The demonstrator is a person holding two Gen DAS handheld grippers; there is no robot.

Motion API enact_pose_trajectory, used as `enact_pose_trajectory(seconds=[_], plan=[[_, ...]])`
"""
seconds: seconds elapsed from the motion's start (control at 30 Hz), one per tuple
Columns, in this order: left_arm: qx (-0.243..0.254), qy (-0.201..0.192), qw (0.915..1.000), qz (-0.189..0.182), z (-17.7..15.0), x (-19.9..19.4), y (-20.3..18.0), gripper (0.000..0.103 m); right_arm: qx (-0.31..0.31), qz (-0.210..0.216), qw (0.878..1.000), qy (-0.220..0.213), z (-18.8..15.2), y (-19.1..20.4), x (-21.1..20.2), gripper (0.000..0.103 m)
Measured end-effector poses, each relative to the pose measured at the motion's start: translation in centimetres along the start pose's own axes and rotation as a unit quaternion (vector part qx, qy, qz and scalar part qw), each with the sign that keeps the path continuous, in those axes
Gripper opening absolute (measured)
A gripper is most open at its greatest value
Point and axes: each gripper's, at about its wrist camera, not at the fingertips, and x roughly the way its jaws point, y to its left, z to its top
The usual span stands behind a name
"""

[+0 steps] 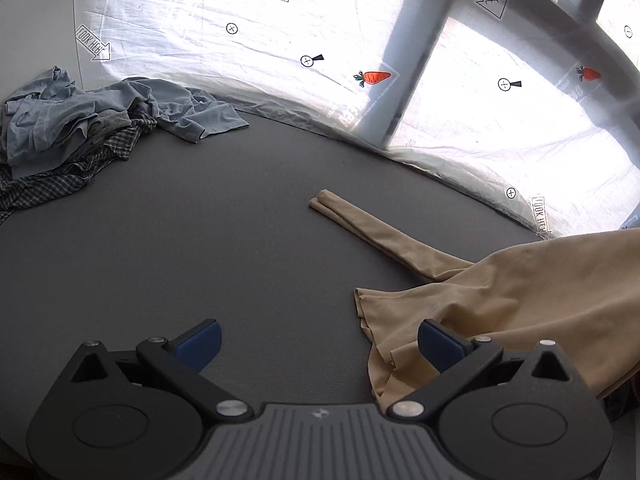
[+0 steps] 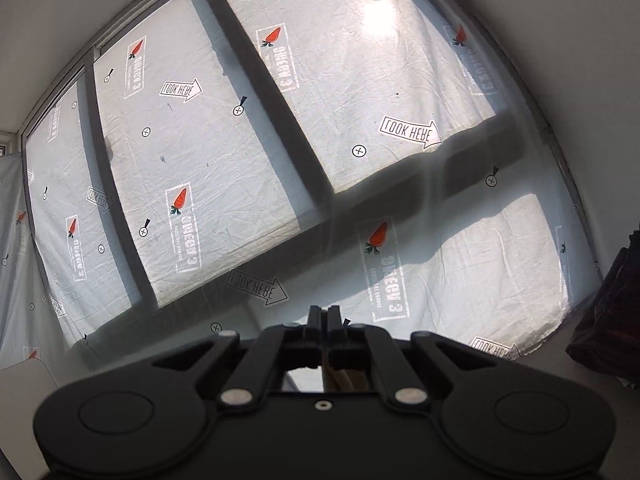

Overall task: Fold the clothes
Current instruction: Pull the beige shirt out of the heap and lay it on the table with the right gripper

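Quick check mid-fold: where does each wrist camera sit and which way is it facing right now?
Left wrist: behind the open left tool, angled down at the grey table, the beige long-sleeved garment and the crumpled blue-and-checked clothes pile.
Right wrist: behind the shut right tool, roughly level, facing the window; beige cloth shows behind its fingers.
Shared: the carrot-printed white plastic sheet over the window.

Grey desk abuts a large window. Translucent printed sheeting covers the panes; daylight passes through. Walls white.

Left view tabletop; right view window.
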Motion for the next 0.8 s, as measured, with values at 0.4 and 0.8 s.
enact_pose_trajectory(seconds=[0.4, 0.8], plan=[[-0.017, -0.013, 0.9997, 0.012, 1.7, -2.1, 4.6, 0.103, -0.030, 0.077, 0.997, -0.013, -0.3, 8.6, 2.3, 0.002], [-0.121, -0.026, 0.9894, 0.076, 4.5, -2.6, 14.6, 0.103, -0.073, 0.217, 0.958, 0.172, -12.7, 24.7, 12.4, 0.011]])
